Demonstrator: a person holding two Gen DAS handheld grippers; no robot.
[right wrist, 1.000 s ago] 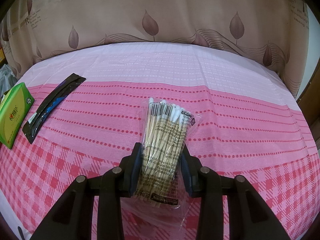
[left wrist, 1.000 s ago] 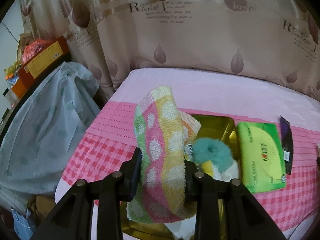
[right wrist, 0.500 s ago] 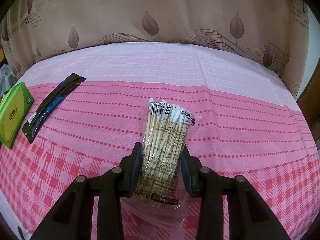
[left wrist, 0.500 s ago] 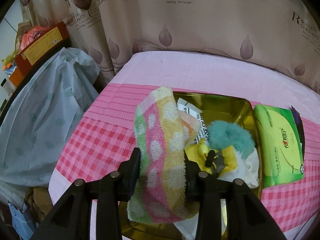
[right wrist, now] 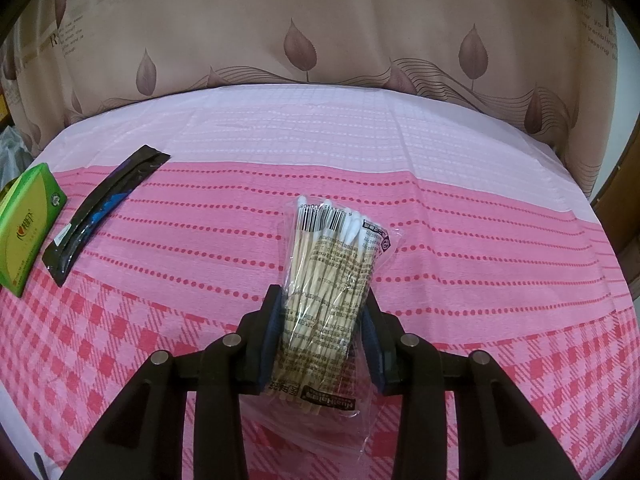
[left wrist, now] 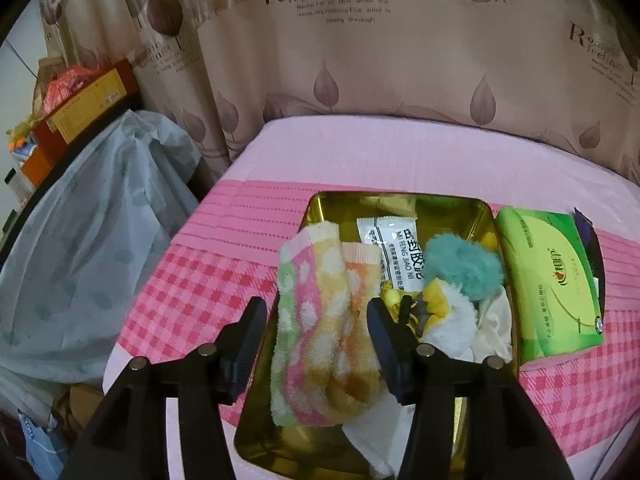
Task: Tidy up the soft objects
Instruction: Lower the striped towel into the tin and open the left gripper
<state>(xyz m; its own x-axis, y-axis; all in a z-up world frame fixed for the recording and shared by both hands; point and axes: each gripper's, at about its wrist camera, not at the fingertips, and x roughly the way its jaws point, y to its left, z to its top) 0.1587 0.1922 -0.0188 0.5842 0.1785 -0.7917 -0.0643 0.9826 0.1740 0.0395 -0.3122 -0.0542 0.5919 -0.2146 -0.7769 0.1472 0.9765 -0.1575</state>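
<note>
In the left wrist view a pair of fuzzy polka-dot socks [left wrist: 324, 328] lies in the near left part of a gold tin tray [left wrist: 400, 200]. My left gripper [left wrist: 316, 320] stands open around the socks, its fingers apart from them. The tray also holds a teal pom-pom [left wrist: 460, 268], a white sachet [left wrist: 392, 244], a yellow item [left wrist: 412, 304] and white cloth [left wrist: 460, 328]. In the right wrist view my right gripper [right wrist: 323, 320] is shut on a clear bag of cotton swabs [right wrist: 332, 276] above the pink tablecloth.
A green tissue pack [left wrist: 548, 276] lies right of the tray; it also shows in the right wrist view [right wrist: 24, 232]. A black sachet [right wrist: 104, 208] lies beside it. A covered bundle [left wrist: 88, 240] and boxes [left wrist: 80, 100] stand left of the table. Curtain [right wrist: 320, 20] hangs behind.
My left gripper lowered the socks into the tray and opened, letting them go. The right gripper has not moved.
</note>
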